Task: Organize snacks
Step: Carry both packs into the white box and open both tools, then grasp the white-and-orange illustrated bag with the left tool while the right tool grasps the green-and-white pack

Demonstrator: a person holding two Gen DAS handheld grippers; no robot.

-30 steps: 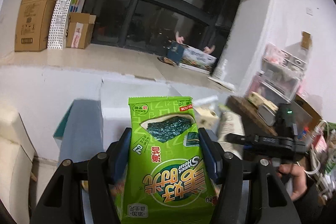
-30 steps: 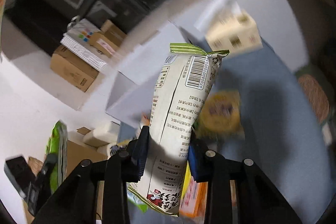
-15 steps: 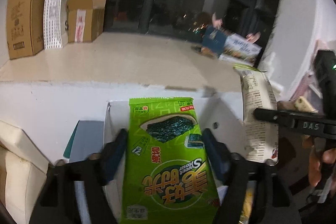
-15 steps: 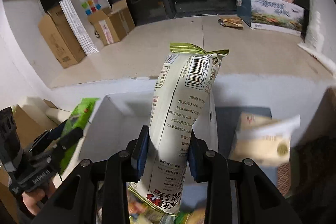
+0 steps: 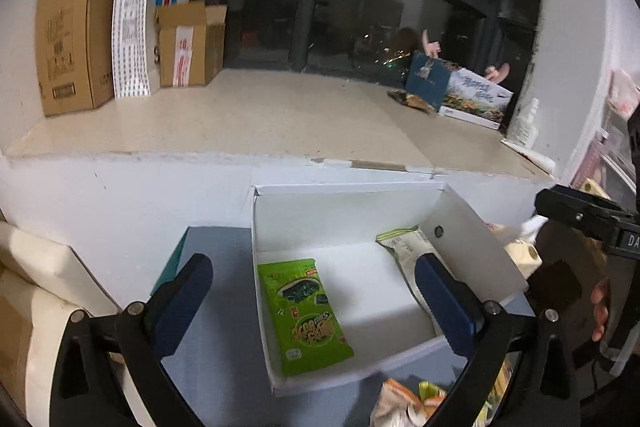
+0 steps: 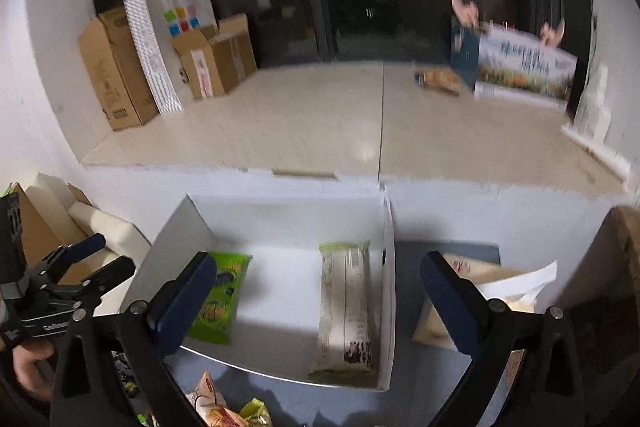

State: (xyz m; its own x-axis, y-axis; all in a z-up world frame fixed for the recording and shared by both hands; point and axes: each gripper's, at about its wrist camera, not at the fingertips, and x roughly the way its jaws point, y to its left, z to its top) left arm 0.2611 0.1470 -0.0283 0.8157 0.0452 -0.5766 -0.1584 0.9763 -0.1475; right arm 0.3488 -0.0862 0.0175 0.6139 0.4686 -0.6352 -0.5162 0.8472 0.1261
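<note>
A white open box [image 5: 344,211] [image 6: 280,219] stands on the blue table. A green seaweed snack pack [image 5: 304,315] [image 6: 220,299] lies flat at its left side. A pale long snack pack [image 5: 404,251] [image 6: 346,311] lies along its right wall. My left gripper [image 5: 316,307] is open and empty above the box's near edge. My right gripper [image 6: 320,307] is open and empty above the box. The right gripper also shows at the right of the left wrist view [image 5: 580,219], and the left gripper at the left of the right wrist view [image 6: 68,283].
Several loose snack packs [image 5: 404,403] [image 6: 216,407] lie in front of the box. A cream carton [image 6: 488,291] sits right of it. Behind is a white ledge [image 5: 240,119] with cardboard boxes [image 5: 76,31], a paper bag [image 6: 176,27] and a printed box [image 6: 520,67].
Both grippers have opened and let go of their packs. The green pack and the pale pack now lie in the white box. Both grippers have drawn back.
</note>
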